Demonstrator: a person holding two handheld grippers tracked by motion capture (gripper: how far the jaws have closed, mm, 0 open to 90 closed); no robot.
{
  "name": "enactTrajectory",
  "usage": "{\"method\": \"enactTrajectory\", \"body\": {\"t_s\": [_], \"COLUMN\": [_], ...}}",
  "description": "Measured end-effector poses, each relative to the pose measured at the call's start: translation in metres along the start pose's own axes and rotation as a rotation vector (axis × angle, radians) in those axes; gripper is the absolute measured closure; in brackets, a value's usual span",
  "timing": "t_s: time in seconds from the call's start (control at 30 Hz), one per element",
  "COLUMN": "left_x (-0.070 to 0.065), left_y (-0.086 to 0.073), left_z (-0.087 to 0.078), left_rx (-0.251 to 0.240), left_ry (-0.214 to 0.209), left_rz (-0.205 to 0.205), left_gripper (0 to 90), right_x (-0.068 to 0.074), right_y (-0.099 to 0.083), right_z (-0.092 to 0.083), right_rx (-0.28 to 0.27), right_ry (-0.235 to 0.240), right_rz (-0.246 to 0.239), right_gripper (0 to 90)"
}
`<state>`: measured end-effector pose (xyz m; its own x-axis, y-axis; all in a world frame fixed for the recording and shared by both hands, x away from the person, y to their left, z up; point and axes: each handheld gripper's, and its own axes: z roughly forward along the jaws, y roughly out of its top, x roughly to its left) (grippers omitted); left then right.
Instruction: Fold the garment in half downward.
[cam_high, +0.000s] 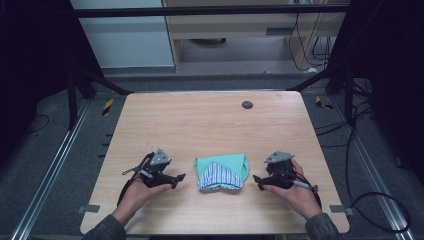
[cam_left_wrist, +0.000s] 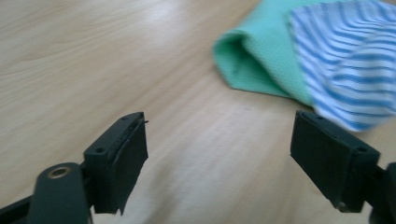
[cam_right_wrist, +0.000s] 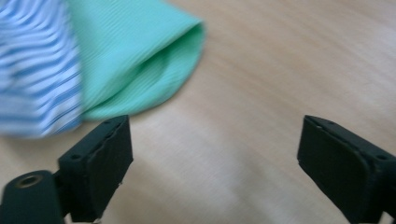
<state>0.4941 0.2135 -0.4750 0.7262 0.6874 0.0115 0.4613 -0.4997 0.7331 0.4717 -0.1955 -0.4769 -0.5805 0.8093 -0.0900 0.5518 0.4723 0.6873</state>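
Near edge of the wooden table (cam_high: 210, 120): two forearms in grey sleeves entered from below, each hand holding a gripper low over the wood.

Left gripper (cam_high: 179, 178) sat in the left hand (cam_high: 142, 192), nose pointing toward the cloth at centre. Its own view had both black jaws spread wide, bare tabletop between them, nothing held. The right-hand jaw in that view sat just in front of the striped edge; contact could not be told, the picture being blurred there.

Right gripper (cam_high: 256, 179) sat in the right hand (cam_high: 295, 192), nose pointing inward from the other side. Its view likewise had jaws wide apart over bare wood, holding nothing. The jaw on the left of that view lay close under the cloth's edge; touching or not could not be told.

Between the two grippers: a folded cloth bundle (cam_high: 221, 172) lay flat on the table, near the front edge, about midway across. Mint-green fabric (cam_left_wrist: 257, 56) beneath and behind, a blue-and-white striped piece (cam_left_wrist: 345, 60) lying over its near part. The green layer showed a rounded folded end at each side.

Farther back: a small dark round disc (cam_high: 247, 104) on the tabletop near the far edge, well apart from the cloth.

Beyond the table: grey floor, cables (cam_high: 360, 150) trailing at right, pale cabinet fronts (cam_high: 225, 30) at the far side.
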Motion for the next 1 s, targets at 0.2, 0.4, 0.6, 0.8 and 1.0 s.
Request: {"method": "enactTrajectory", "body": {"t_s": [0.2,0.4,0.6,0.8,1.0], "left_x": [0.035,0.056,0.067,0.075,0.08], "left_y": [0.003,0.002,-0.002,-0.005,-0.008], "left_z": [0.011,0.023,0.03,0.034,0.038], "left_rx": [0.029,0.046,0.037,0.023,0.01], "left_ry": [0.054,0.107,0.135,0.192,0.189], "left_rz": [-0.081,-0.109,-0.156,-0.166,-0.195], "left_gripper": [8.2,7.6,7.7,8.6,7.9], "right_x": [-0.03,-0.049,-0.053,-0.057,-0.065], "right_y": [0.01,0.02,0.029,0.037,0.033], "right_z": [0.023,0.043,0.056,0.063,0.072], "right_rx": [-0.003,0.003,-0.004,-0.022,-0.01], "right_ry": [-0.08,-0.094,-0.115,-0.151,-0.175], "right_rz": [0.127,0.2,0.212,0.246,0.296], "right_gripper": [8.7,10.7,10.5,9.2,11.9]}}
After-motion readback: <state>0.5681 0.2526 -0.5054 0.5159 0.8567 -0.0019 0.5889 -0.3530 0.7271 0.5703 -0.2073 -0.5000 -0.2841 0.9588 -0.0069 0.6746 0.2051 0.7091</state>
